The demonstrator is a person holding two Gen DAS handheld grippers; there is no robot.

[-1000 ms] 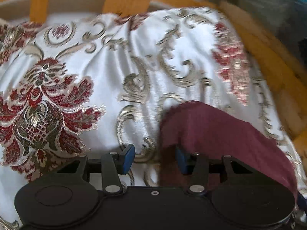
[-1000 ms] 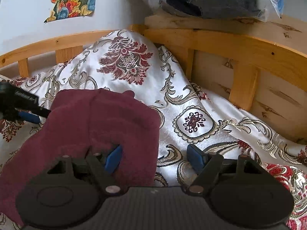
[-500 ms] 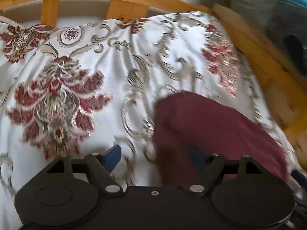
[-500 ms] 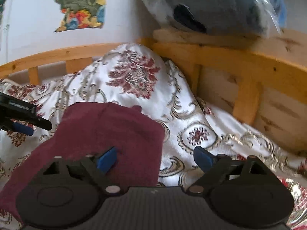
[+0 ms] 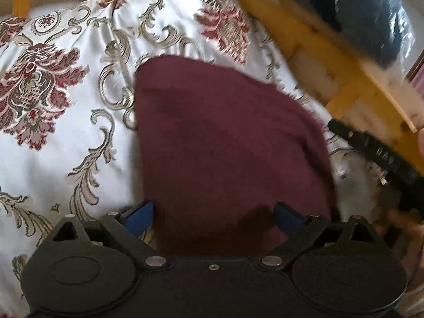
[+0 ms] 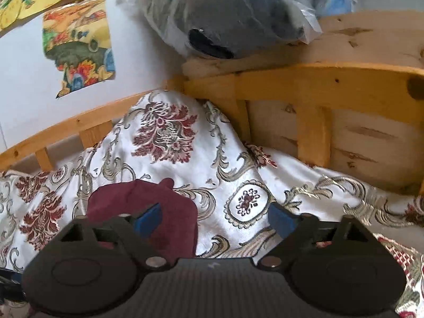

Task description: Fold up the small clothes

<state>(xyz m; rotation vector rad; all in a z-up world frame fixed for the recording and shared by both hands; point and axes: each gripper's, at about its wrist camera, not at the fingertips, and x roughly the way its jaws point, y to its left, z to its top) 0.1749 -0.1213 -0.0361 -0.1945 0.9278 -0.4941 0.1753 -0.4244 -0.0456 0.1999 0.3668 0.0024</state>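
The maroon garment (image 5: 228, 143) is lying folded into a compact slab on the patterned bedspread (image 5: 66, 143), filling the centre and lower middle of the left wrist view and sitting at the lower left of the right wrist view (image 6: 148, 201). Its far edge is looking fairly straight, with one small lump poking up at the top corner in the right view.

The left tool (image 5: 212, 213) is hanging released, its blue pads spread wide either side of the garment's near edge and gripping nothing. The right tool (image 6: 214, 220) is likewise released, its left pad in front of the cloth's right margin and its right pad over bare bedspread; its black body is also showing at the right edge of the left view.

Judging from this, one fold is looking complete and the next step is probably a further fold or a smoothing pass. To do that well, each tool should be closing on a corner of one edge only, taking every layer of the cloth and none of the slippery bedspread beneath. Both should be lifting together and carrying the edge evenly across, so the layers are not sliding apart. That stray lump wants tucking flat first.

The wooden bed rail (image 6: 331, 82) is curving round the upper frame, with a plastic-wrapped bundle (image 6: 238, 13) resting on it and bright posters (image 6: 79, 45) on the wall at the upper left.
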